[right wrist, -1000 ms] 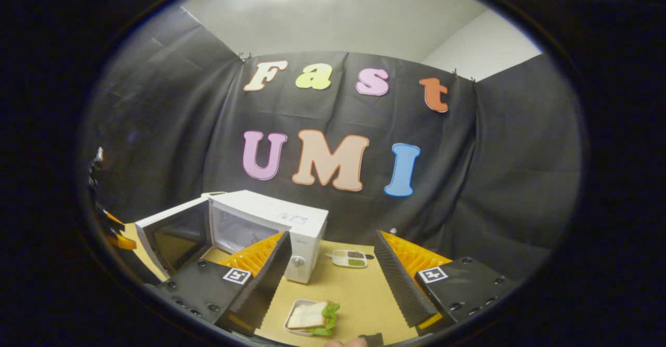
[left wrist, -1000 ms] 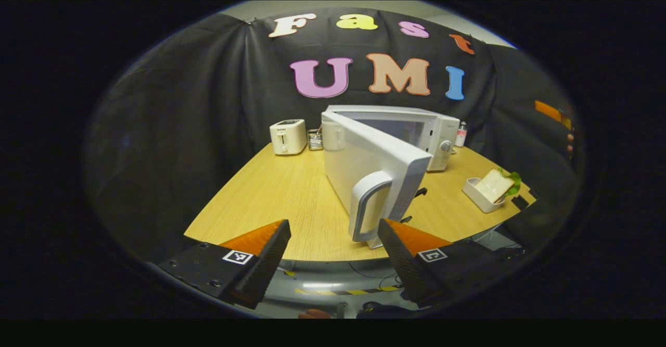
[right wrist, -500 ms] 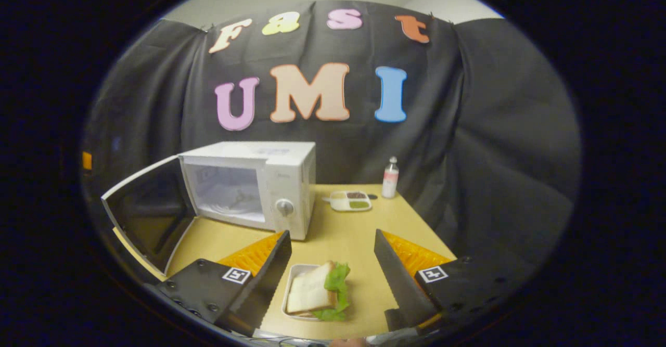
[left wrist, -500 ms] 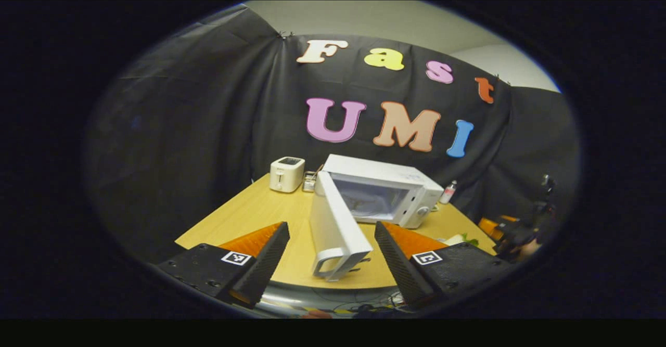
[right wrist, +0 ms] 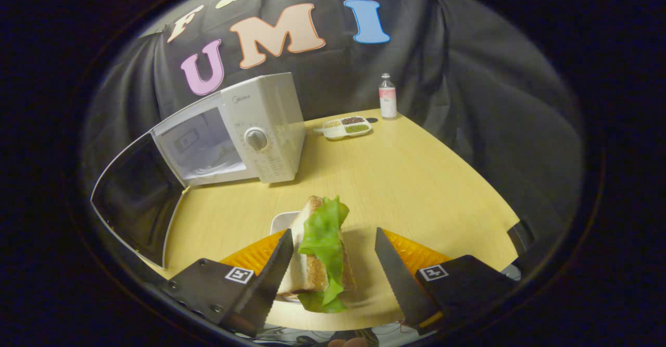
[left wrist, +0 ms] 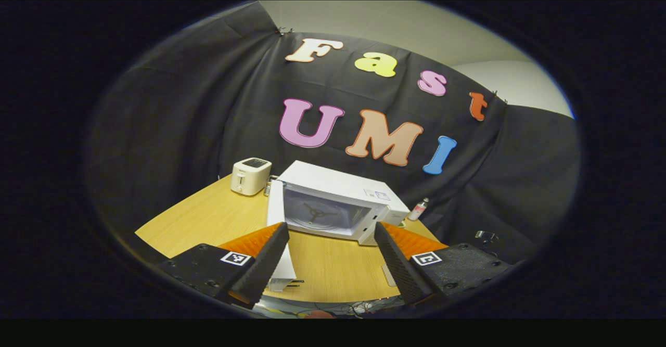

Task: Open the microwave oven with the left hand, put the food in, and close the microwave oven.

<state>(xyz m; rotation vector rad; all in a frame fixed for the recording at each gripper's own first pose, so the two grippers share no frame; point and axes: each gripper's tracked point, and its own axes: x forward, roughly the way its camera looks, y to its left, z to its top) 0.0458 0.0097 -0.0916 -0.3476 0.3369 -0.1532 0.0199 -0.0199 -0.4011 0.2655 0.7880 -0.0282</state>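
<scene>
Since half a sec ago my right tongs (right wrist: 333,264) have dropped in over the sandwich (right wrist: 320,248), which was farther ahead on its tray before; now it sits between the spread fingers, left finger right at the bread, right finger w/ a gap, so not gripping yet. Sandwich stands on edge in its small white tray (right wrist: 283,221) near the front of the desk (right wrist: 416,175), lettuce facing the right finger. My left tongs (left wrist: 330,264) have pulled back from the door (left wrist: 277,222), open and holding nothing. Microwave (right wrist: 260,128) stands well apart from the food, door swung wide, cavity bare w/ the turntable hub showing. Step 1 looks done; I'm on the pick-up. Next: close on the bread gently, since it's soft and prob slips or squashes, lift clear of the tray, then carry it left into the cavity past the door edge. Bottle (right wrist: 387,96) and snack dish (right wrist: 347,127) at the back stay out of it.
</scene>
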